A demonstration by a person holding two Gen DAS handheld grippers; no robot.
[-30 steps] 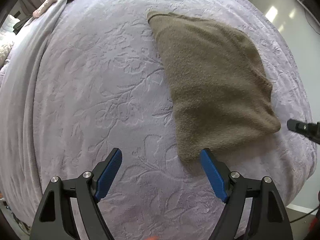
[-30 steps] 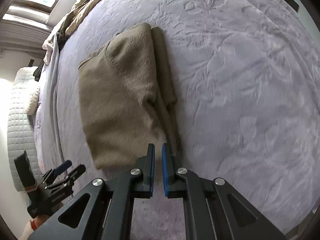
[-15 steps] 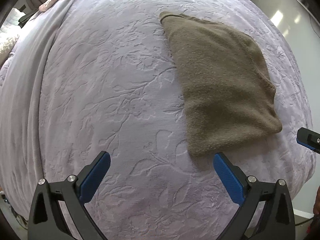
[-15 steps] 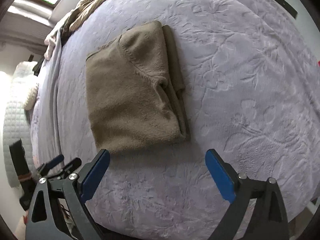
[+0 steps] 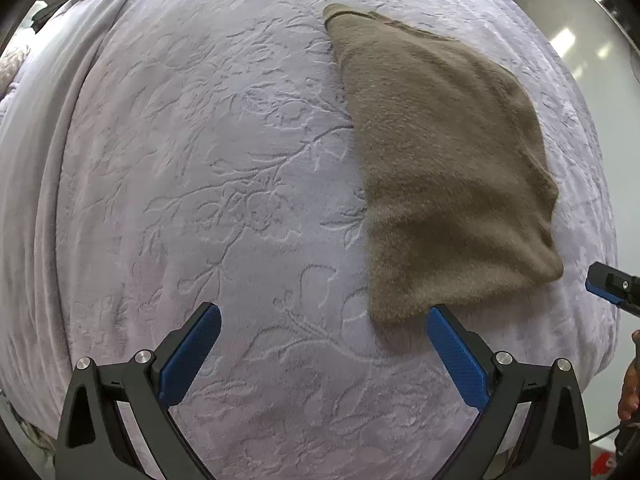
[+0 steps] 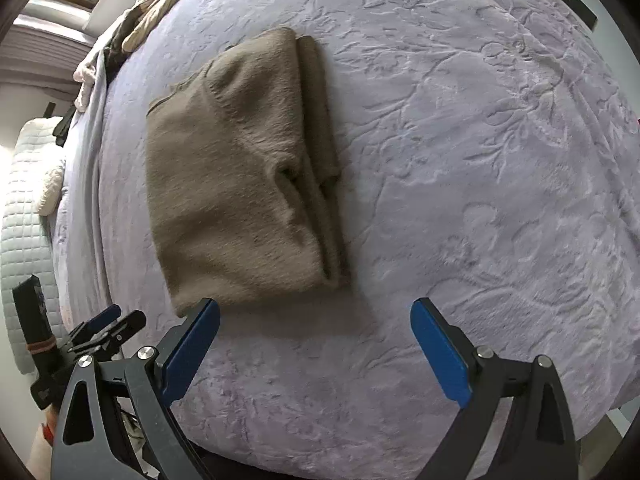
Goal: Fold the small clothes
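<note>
Right gripper (image 6: pixel 315 322) and left gripper (image 5: pixel 323 330) both gape empty, jaws just opened; folded brown fleece garment (image 6: pixel 240 184) lies near bed (image 6: pixel 480 160) edge. Soft, light, probably limp: pinch stacked corners

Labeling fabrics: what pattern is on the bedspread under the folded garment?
Pale lilac bedspread with an embossed floral, leafy vine pattern; clearest in the right wrist view.

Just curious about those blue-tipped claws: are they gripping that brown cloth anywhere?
No. The left gripper and right gripper both stand open with nothing between their pads. The folded brown garment lies free on the bedspread.
</note>
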